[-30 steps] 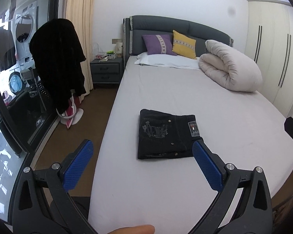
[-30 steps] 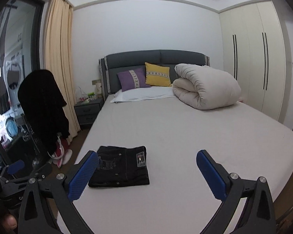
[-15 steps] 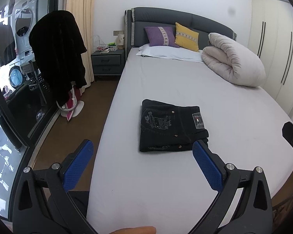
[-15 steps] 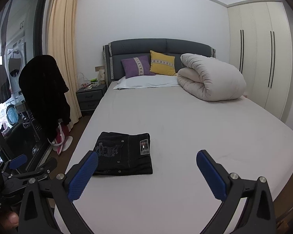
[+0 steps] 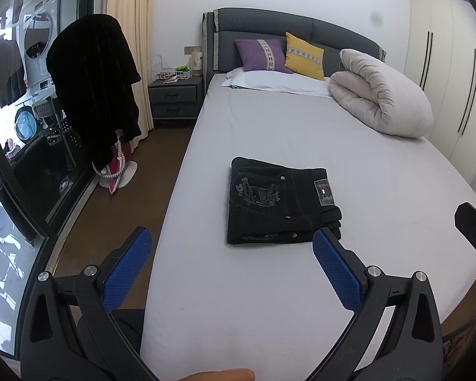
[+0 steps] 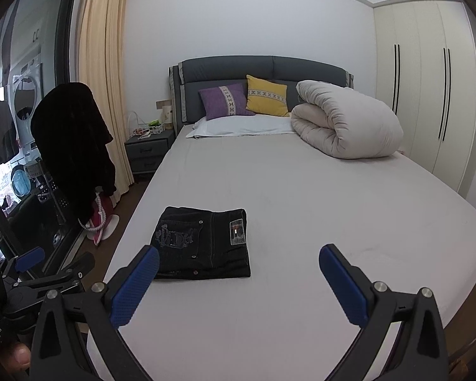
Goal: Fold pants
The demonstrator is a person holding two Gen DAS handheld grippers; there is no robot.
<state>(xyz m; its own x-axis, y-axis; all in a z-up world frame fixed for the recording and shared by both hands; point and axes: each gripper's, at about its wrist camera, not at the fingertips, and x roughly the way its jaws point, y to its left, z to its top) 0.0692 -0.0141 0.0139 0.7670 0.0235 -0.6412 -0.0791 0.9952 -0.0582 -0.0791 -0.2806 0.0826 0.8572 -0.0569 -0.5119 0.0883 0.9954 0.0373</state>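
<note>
Your left claw (image 5: pixel 228 247) is spread wide, its blue pads (image 5: pixel 127 273) far apart and holding nothing; it hangs over the near edge of the bed (image 5: pixel 269 301), with one pad over the bare floor (image 5: pixel 136 174) beside the mattress and the other just in front of the pants' near corner. Your right claw (image 6: pixel 238 273) is equally wide open and empty, raised above the sheet, its left pad (image 6: pixel 133 289) overlapping the near left corner of the pants in view, though you cannot tell from here whether it touches them.

The pants (image 5: pixel 279 203) lie folded into a compact black rectangle on the grey sheet, toward the left side of the bed and nearer its foot than its head. A stitched back pocket and a small rectangular label face up, and the stacked layers show along the right edge.

At the head of the bed you have a purple cushion (image 6: pixel 225 101) and a yellow cushion (image 6: pixel 266 96) against the dark headboard, a white pillow (image 6: pixel 241 127) below them, and a rolled cream duvet (image 6: pixel 346 120) to the right. A dark garment (image 5: pixel 92 85) hangs on a stand by the curtain, well apart from the bed.
</note>
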